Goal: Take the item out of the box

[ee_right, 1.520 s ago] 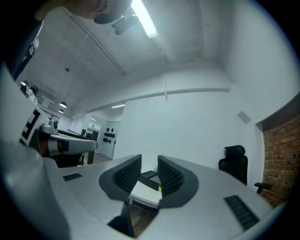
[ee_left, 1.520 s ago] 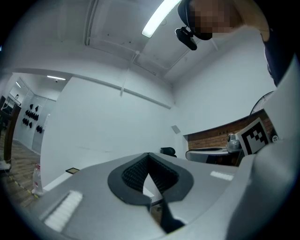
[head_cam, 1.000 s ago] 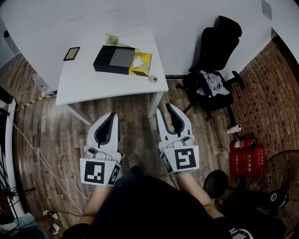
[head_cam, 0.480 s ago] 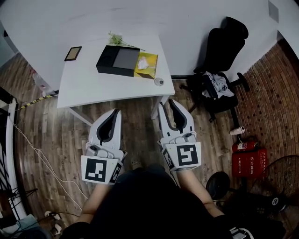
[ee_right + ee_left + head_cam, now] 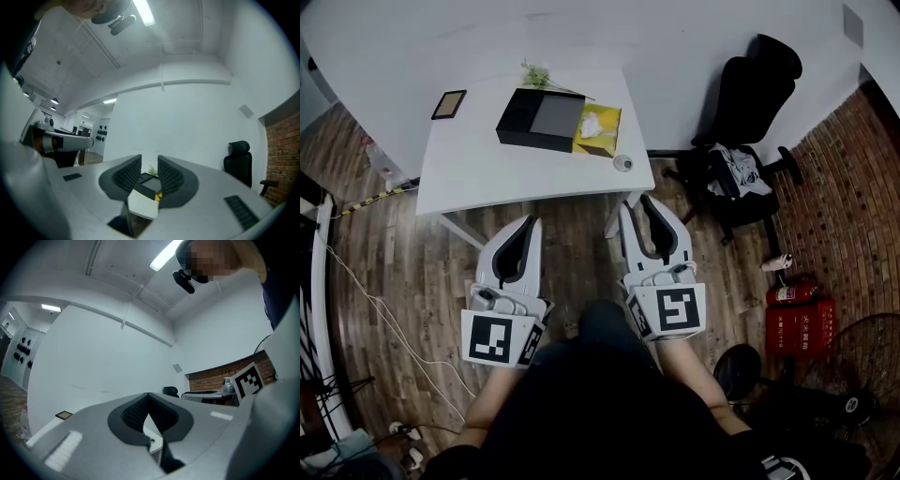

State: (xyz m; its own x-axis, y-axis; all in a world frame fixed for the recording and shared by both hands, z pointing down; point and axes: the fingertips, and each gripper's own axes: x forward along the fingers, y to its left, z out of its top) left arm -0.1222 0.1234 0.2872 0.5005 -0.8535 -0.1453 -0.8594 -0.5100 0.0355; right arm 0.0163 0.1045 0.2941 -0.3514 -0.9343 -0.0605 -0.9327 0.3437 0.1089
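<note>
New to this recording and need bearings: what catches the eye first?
Two white grippers fill the lower head view: the left gripper with fingers together, the right gripper with fingers apart and empty, both short of the white table. On it sits a black box beside a yellow tissue box; a black office chair stands at right.

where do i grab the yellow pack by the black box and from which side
Grip the yellow pack across its near and far edges, coming down from above. Its left edge lies against the black box, so a jaw likely won't fit there; the near and far edges look free.
</note>
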